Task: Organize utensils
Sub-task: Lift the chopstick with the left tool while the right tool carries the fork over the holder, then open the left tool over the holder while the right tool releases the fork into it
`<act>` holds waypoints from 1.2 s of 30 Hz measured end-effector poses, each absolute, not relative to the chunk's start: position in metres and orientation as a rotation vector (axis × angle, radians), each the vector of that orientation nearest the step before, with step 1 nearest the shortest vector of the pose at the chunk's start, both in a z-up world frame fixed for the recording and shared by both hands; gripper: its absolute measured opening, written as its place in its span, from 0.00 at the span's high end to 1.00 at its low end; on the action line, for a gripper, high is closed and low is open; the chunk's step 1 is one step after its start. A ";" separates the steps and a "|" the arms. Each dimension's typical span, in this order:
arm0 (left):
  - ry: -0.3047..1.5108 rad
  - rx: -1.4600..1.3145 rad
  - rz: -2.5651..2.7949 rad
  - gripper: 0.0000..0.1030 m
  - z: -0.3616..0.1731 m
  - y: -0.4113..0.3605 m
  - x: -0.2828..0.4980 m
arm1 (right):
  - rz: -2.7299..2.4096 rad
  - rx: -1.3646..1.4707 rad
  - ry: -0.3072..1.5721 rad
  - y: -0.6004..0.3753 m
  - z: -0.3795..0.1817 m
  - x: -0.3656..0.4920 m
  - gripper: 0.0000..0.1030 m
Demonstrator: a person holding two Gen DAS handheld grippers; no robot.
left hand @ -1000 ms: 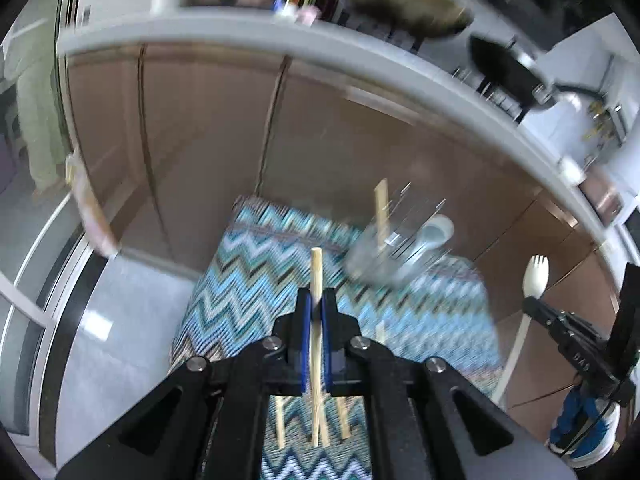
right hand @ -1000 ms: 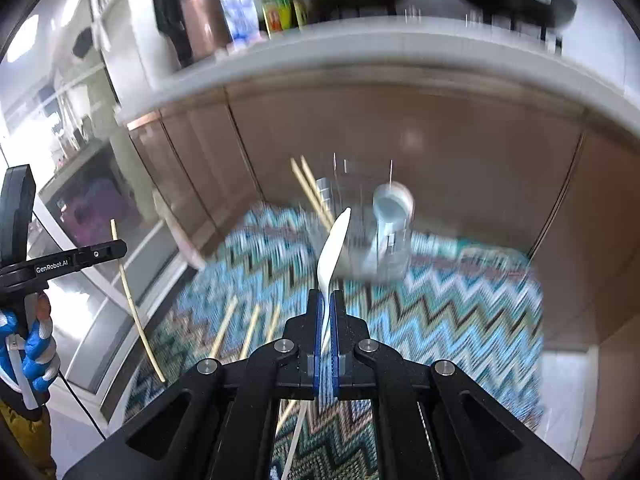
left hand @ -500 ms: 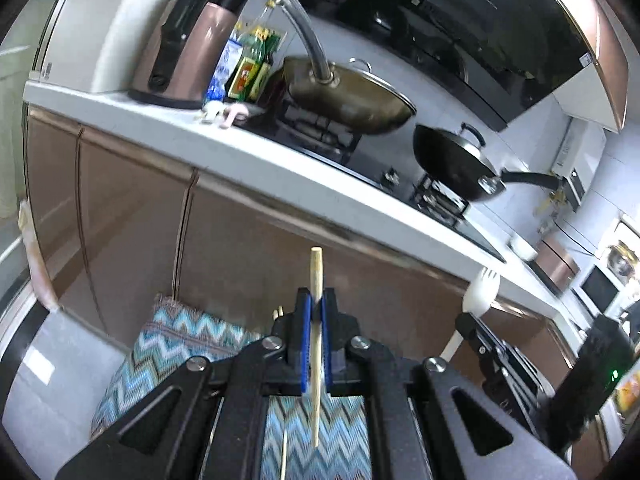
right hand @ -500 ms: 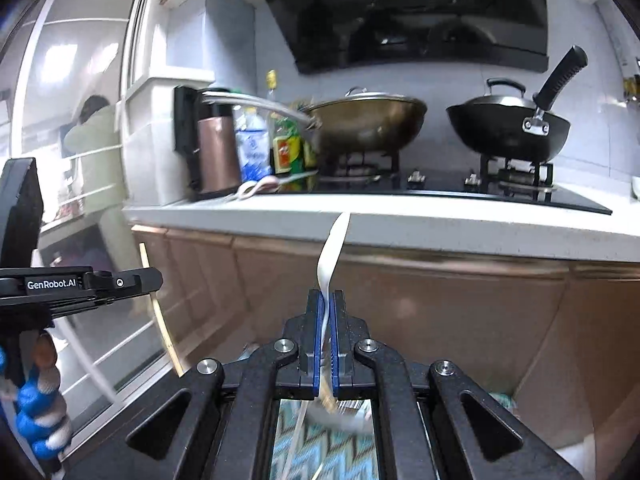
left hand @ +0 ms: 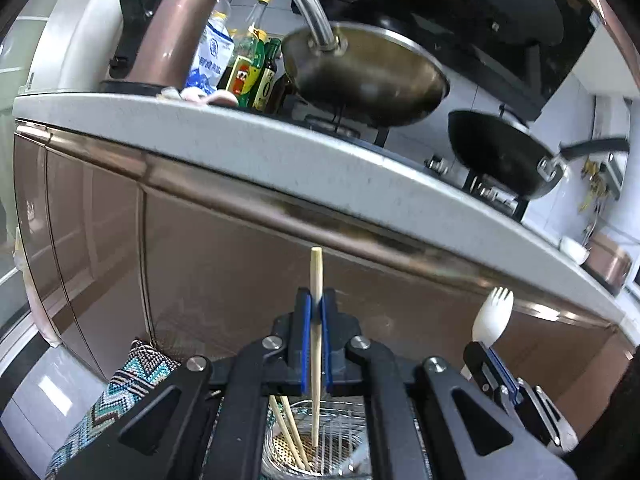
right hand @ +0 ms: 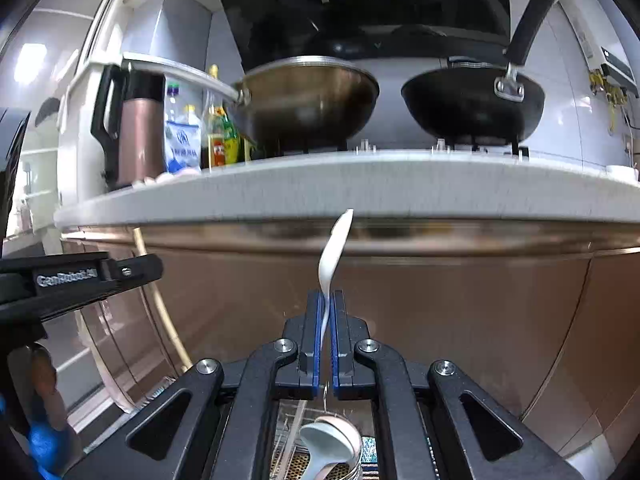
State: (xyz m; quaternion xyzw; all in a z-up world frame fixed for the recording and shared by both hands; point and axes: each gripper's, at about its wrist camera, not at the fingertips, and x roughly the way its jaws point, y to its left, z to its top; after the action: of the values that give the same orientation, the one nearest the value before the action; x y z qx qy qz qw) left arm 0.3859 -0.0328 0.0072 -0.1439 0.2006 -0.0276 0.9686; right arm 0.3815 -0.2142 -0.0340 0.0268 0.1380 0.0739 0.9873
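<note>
My left gripper (left hand: 316, 304) is shut on a wooden chopstick (left hand: 316, 272) that stands upright. Its lower end hangs over a wire utensil holder (left hand: 340, 416) directly below the fingers, where two more chopsticks (left hand: 290, 436) lean. My right gripper (right hand: 327, 304) is shut on a white spork (right hand: 334, 248), seen edge-on, above the same holder (right hand: 288, 412), which has pale spoons (right hand: 330, 440) in it. In the left wrist view the right gripper (left hand: 480, 352) and spork (left hand: 493, 314) show at the right. In the right wrist view the left gripper (right hand: 154, 268) and its chopstick (right hand: 160, 312) show at the left.
Brown cabinet doors (left hand: 224, 264) stand close ahead under a white countertop (left hand: 280, 152). On it are a steel wok (left hand: 368, 76), a black pan (left hand: 500, 156), a copper flask (left hand: 168, 32) and bottles (left hand: 248, 68). A zigzag mat (left hand: 132, 380) lies under the holder.
Both grippers moved forward to the holder, which went from ahead on the mat to directly beneath the fingers. The views tilted up toward the counter. Chopstick and spork stay gripped.
</note>
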 end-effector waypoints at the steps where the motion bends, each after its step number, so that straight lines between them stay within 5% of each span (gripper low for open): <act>1: 0.404 -0.276 -0.046 0.96 0.000 -0.036 0.390 | 0.144 0.043 0.278 -0.211 -0.041 0.384 0.97; 8: 0.415 -0.258 -0.019 0.96 -0.024 -0.038 0.398 | 0.122 0.006 0.293 -0.207 -0.069 0.387 0.97; 24: 0.409 -0.286 -0.034 0.96 -0.025 -0.031 0.394 | 0.144 0.082 0.146 -0.218 -0.015 0.376 0.97; 36: 0.420 -0.287 -0.027 0.96 -0.042 -0.029 0.404 | 0.077 0.006 0.142 -0.202 -0.060 0.396 0.97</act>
State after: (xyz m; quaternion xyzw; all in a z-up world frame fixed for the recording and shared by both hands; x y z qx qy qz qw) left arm 0.4037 -0.0291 -0.0425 -0.1422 0.2077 -0.0133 0.9677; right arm 0.3956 -0.2024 -0.0598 0.0031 0.0708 0.0385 0.9967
